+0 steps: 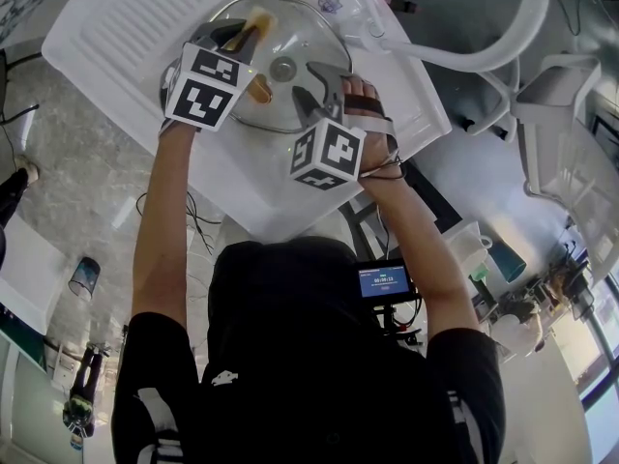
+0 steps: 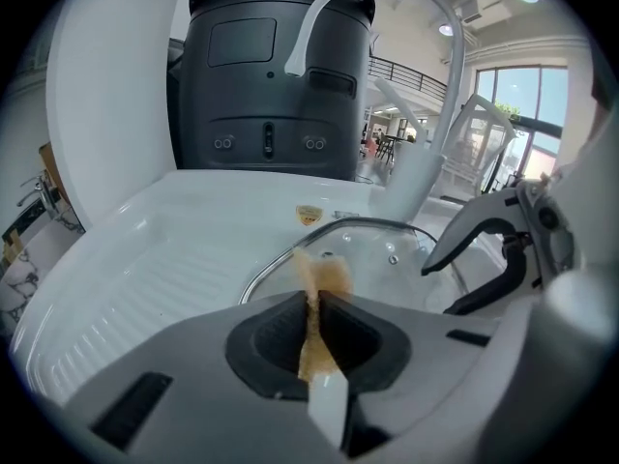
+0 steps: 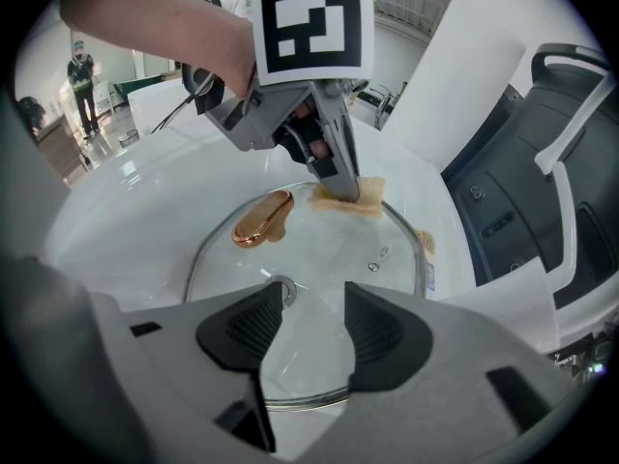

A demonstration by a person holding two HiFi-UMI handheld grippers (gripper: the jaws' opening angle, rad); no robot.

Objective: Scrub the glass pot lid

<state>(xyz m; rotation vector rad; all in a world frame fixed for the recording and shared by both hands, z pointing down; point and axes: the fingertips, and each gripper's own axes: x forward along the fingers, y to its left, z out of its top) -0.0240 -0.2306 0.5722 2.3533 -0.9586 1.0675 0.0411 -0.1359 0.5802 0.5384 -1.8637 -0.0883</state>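
left claw [image 2: 314,303] is clenched on a tan rag [image 2: 325,276], glass lid [image 3: 324,245] just under it. right claw [image 3: 311,319] is released, maybe not touching the lid, so hard rubbing could slide it.

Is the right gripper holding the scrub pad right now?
No, the right gripper is open and empty over the glass lid; the left gripper pinches the tan scrub pad.

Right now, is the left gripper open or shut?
Shut. The left gripper has its jaws pressed together on the tan scrub pad, which sticks out between them over the glass lid.
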